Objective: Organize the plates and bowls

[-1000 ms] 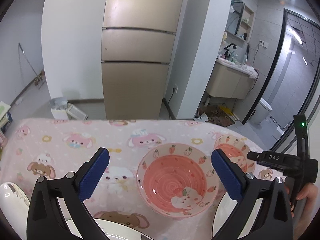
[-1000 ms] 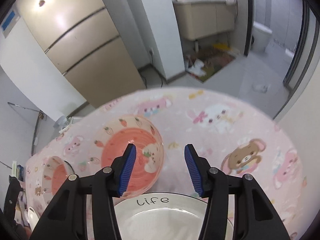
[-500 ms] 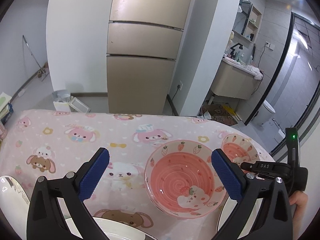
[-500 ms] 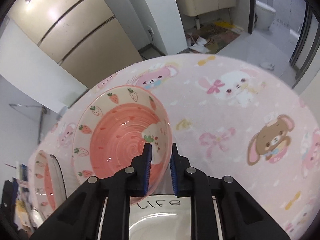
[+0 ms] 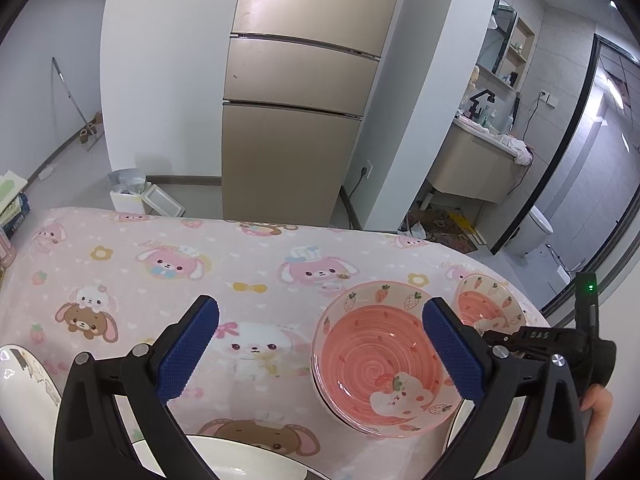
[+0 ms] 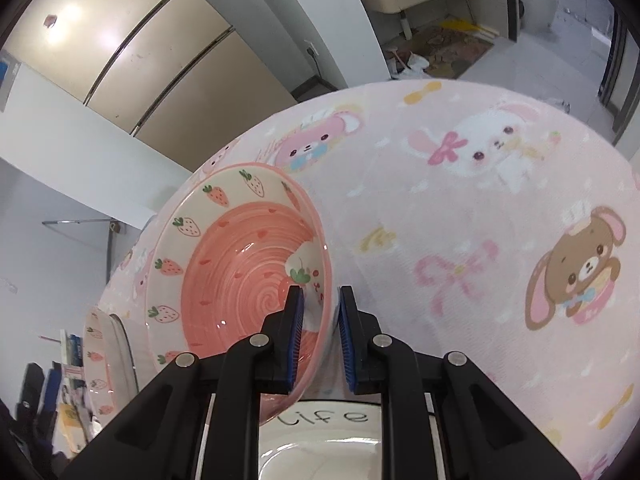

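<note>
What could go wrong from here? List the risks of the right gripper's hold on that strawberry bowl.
1. The right gripper pinches only the rim of the strawberry bowl, which hangs tilted; it may pivot or slip out.
2. The white "life" plate lies directly beneath, so a drop could chip both.
3. The second strawberry bowl sits close on the tablecloth; a careless swing could knock it. The left gripper is open, holding nothing.

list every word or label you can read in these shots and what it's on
"life" – on the rim of the white plate under the right gripper, whose fingers pinch the strawberry bowl.
"DAS" – on the black body of the right gripper, seen from the left wrist camera.
Pale script on the pink tablecloth: too faint to read.
Books at the left edge: print too small to read.
</note>
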